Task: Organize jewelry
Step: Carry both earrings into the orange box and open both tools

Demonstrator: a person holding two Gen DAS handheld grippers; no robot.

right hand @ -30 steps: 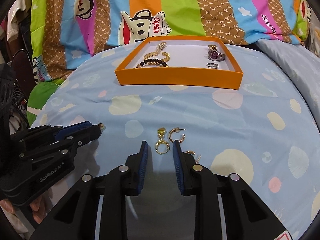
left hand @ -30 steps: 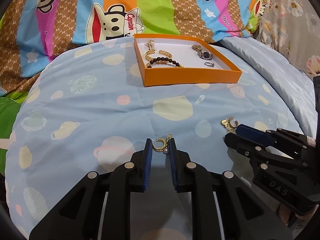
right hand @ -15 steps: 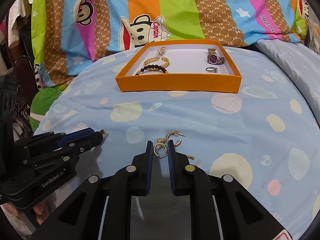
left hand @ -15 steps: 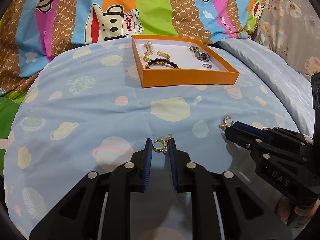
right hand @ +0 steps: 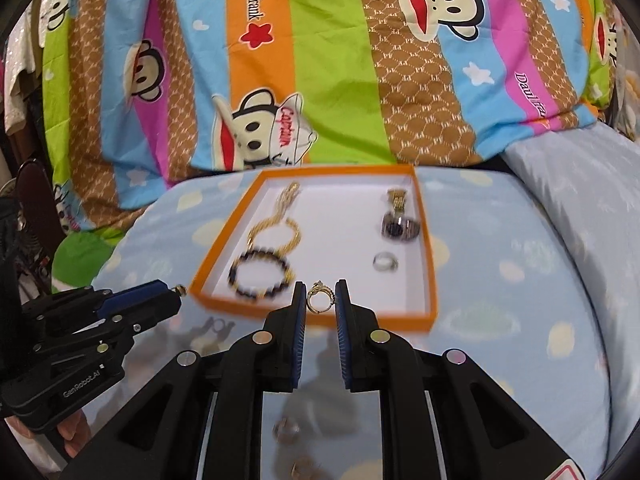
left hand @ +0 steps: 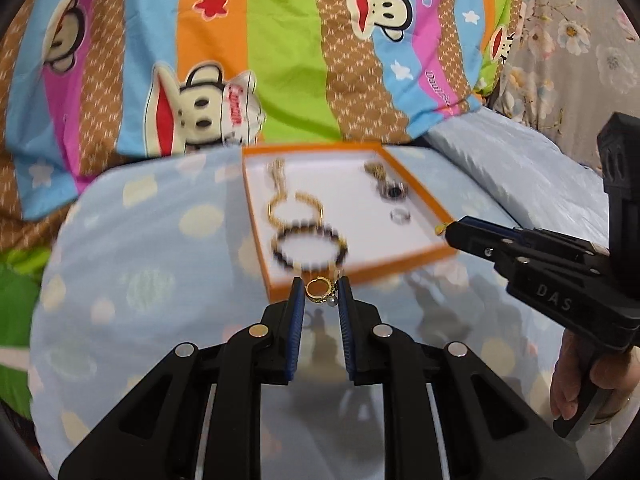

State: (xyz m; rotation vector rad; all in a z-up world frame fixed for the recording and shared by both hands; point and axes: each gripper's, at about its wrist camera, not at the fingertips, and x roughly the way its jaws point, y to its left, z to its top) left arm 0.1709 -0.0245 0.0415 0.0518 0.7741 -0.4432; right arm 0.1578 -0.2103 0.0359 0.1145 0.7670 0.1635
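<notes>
Left gripper (left hand: 321, 294) jaws nearly shut on gold pearl earring (left hand: 319, 291); right gripper (right hand: 320, 298) jaws pinched gold hoop earring (right hand: 320, 297). Both hung just above near edge of orange tray (right hand: 224, 236) on bed. Bracelets, watch (right hand: 400, 227), ring (right hand: 385, 262) already inside; approx. two earrings (right hand: 286, 430) left on bedspread.

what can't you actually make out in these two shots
- Watch dial: motion blur in both wrist views.
- Beaded bracelet: its beads smear together in both views.
- Loose earrings on the bedspread: right wrist view, blurred and partly behind the right tongs.
- Left tongs: earring detail too small.
</notes>
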